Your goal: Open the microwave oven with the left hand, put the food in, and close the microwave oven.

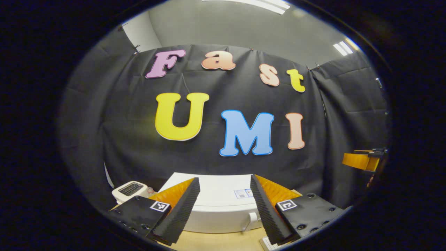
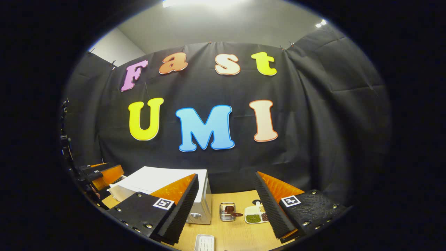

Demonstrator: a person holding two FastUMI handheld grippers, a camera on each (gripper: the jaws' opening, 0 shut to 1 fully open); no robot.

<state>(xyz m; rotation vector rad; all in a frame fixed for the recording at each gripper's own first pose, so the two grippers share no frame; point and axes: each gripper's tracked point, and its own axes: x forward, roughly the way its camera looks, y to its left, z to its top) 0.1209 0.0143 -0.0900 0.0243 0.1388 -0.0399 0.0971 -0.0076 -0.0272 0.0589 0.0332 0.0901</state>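
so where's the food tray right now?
In the right gripper view the food tray sits on the wooden table, just inside the right finger, with the small wire basket and then the microwave to its left.

black ribbed jaws, orange backs, square markers

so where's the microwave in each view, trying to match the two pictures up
Left gripper view: the microwave sits low at the centre, between this gripper's two open fingers, its door handle facing the camera.
Right gripper view: the microwave is low and left of centre, partly behind this gripper's nearer finger, with a knob on its front.
Shared landmark: the wooden table it stands on.
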